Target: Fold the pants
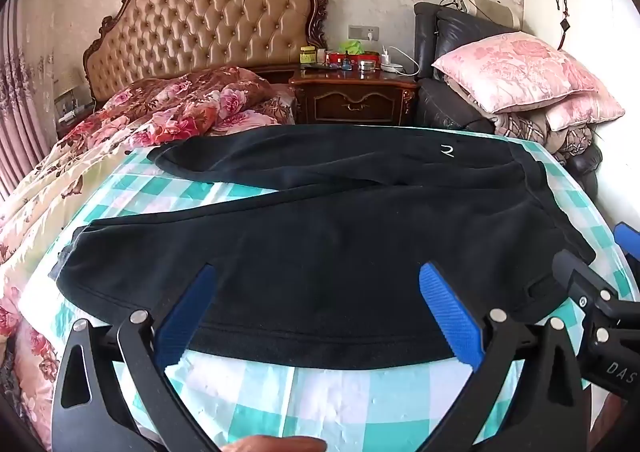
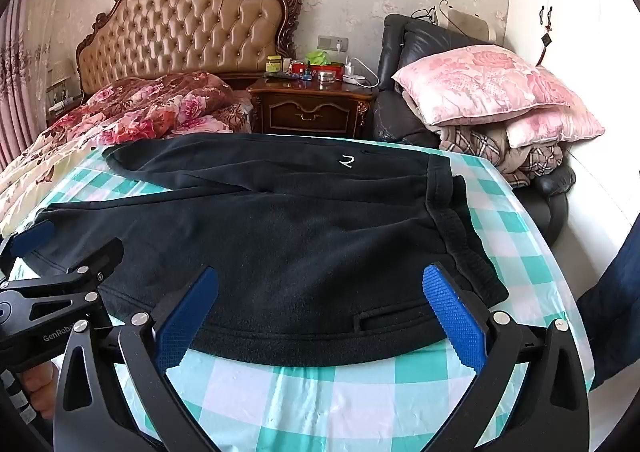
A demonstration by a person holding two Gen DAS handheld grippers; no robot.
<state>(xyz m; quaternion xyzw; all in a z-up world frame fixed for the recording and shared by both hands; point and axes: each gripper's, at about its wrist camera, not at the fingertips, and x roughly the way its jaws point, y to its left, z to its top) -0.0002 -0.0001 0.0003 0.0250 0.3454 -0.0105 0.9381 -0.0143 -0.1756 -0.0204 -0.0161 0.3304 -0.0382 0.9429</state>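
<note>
Pants: one black pair (image 1: 320, 236) is laid flat across the green-and-white checked cloth (image 1: 340, 404), both legs stretched to the left, the waistband to the right; a small white mark (image 2: 347, 161) is seen on the far leg.
Left gripper: one (image 1: 320, 316), with two blue fingers (image 1: 450, 316) spread wide apart over the near edge of the pants; nothing is gripped.
Right gripper: one (image 2: 322, 316), its two blue fingers (image 2: 454, 316) likewise held wide apart above the near hem close to the waistband, with nothing between them.
Pillows: two pink floral ones (image 2: 480, 84) are stacked on a dark leather chair (image 2: 404, 52).
Nightstand: one wooden (image 2: 312, 108), set between the chair and the tufted headboard (image 2: 184, 32), topped with small bottles and jars.
Bedding: one floral quilt (image 1: 160, 108) is bunched on the bed behind the pants.
</note>
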